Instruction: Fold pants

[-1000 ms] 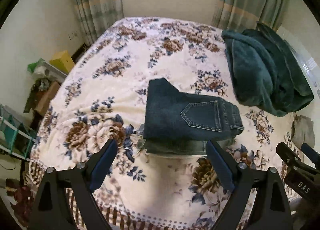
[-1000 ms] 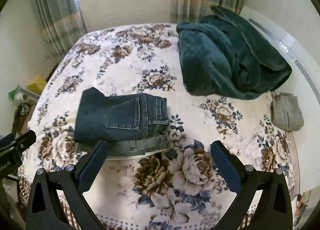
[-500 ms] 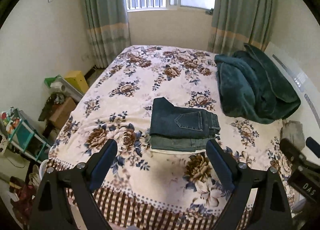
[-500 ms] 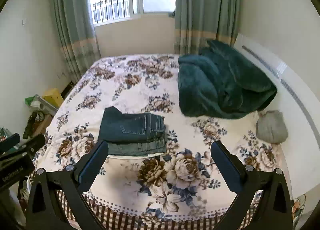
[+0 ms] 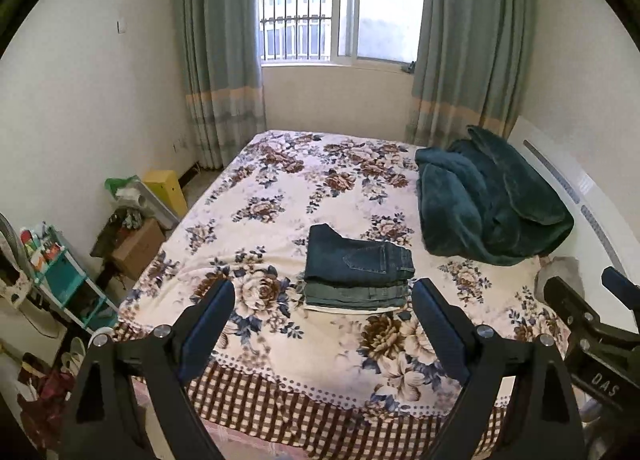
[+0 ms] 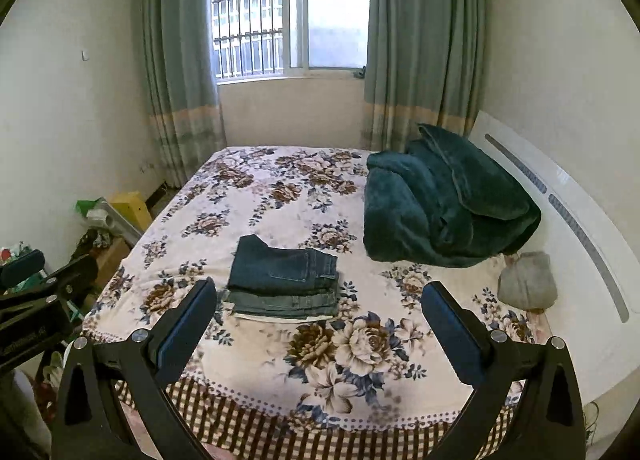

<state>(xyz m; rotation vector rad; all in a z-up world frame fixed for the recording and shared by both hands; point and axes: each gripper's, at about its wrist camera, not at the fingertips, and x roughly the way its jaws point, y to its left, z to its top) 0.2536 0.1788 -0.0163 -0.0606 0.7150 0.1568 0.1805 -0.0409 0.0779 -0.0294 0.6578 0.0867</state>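
Dark blue jeans (image 5: 356, 262) lie folded on top of a small stack of folded pants near the front of the floral bed (image 5: 280, 195); they also show in the right wrist view (image 6: 280, 268). My left gripper (image 5: 323, 300) is open and empty, held well back from the bed's front edge. My right gripper (image 6: 319, 302) is open and empty, also back from the bed. The right gripper shows at the right edge of the left wrist view (image 5: 592, 320). The left gripper shows at the left edge of the right wrist view (image 6: 40, 292).
A dark green blanket (image 5: 488, 203) is piled at the bed's right side, with a grey bundle (image 6: 528, 280) by the white headboard (image 6: 560, 211). Boxes, a yellow box (image 5: 166, 189) and a teal rack (image 5: 68, 280) stand on the floor at left. A curtained window is at the far wall.
Both grippers have pulled back and up away from the bed, so the folded pants look smaller and the whole room shows. The pants have not moved.
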